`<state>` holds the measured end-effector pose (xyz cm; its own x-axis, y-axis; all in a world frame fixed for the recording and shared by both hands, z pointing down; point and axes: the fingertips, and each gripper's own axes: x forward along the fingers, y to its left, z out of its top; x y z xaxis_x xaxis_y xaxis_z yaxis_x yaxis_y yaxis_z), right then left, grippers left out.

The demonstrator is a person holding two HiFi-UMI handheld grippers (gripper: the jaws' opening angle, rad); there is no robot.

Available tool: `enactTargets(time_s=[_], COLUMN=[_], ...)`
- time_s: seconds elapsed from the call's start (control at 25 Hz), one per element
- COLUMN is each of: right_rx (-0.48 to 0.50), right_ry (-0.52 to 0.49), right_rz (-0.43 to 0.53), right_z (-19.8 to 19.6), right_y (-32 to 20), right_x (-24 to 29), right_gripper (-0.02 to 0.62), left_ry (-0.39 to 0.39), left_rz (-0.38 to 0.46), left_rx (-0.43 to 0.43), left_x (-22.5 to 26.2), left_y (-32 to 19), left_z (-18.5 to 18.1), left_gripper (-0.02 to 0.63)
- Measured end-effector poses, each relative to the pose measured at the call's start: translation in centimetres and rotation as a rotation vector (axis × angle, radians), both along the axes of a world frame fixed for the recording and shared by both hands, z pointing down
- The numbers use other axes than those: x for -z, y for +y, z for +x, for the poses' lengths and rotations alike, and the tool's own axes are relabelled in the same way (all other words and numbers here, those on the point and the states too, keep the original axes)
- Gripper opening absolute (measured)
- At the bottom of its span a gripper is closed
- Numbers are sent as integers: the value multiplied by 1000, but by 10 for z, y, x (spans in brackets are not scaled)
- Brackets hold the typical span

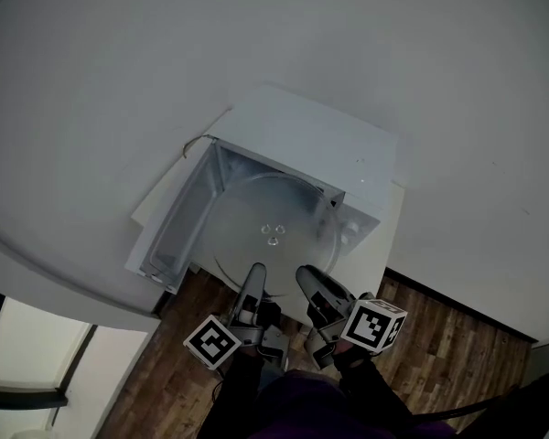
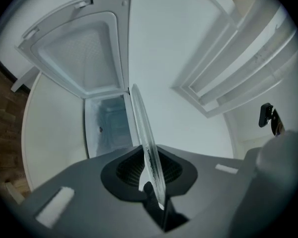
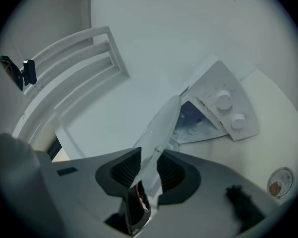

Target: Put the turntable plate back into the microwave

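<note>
The clear glass turntable plate (image 1: 273, 236) hangs roughly level in front of the white microwave (image 1: 311, 144), whose door (image 1: 178, 222) swings open to the left. My left gripper (image 1: 256, 271) is shut on the plate's near rim, and my right gripper (image 1: 306, 277) is shut on the rim just beside it. In the left gripper view the plate (image 2: 144, 133) runs edge-on out of the gripper (image 2: 151, 175) toward the open cavity (image 2: 111, 123). The right gripper view shows the plate (image 3: 159, 128) rising from the gripper (image 3: 148, 175) toward the cavity (image 3: 191, 120), next to the control panel (image 3: 228, 110) with two knobs.
The microwave stands on a white table (image 1: 375, 254) against a white wall, with wooden floor (image 1: 439, 337) below. A cable (image 1: 197, 143) curls behind the microwave. A white slatted frame (image 2: 248, 58) lies off to the side. A small round sticker (image 3: 276, 181) sits on the tabletop.
</note>
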<state>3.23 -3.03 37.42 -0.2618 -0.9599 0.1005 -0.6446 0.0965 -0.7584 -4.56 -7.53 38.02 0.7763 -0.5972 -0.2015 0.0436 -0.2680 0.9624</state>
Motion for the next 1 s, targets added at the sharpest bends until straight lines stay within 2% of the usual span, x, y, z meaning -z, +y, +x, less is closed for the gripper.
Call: enactTargets(time_s=[0.36,0.6,0.76,0.88,1.0], right_rx=[54,59,55,48,39], right_ry=[1,109,140,117,153], right_rz=[-63,-109,-161,-205,-264], right_z=[-22,-19,-10,-2,5], right_y=[-9,-33,-47,-54,-55], right_x=[-28,-47,-64,-76,-85], right_gripper=[118,138,181,190,190], left_ry=[86,141,129,100,98], left_rz=[-112,-189,-216,-226,-266], left_rx=[52,47,25,1,-20], left_x=[-25,-49,-66,-81,-95], left_y=[-8,-32,-54,-73,-90], left_z=[-23,-17,-12,-4,6], left_gripper=[34,34,34,34,34])
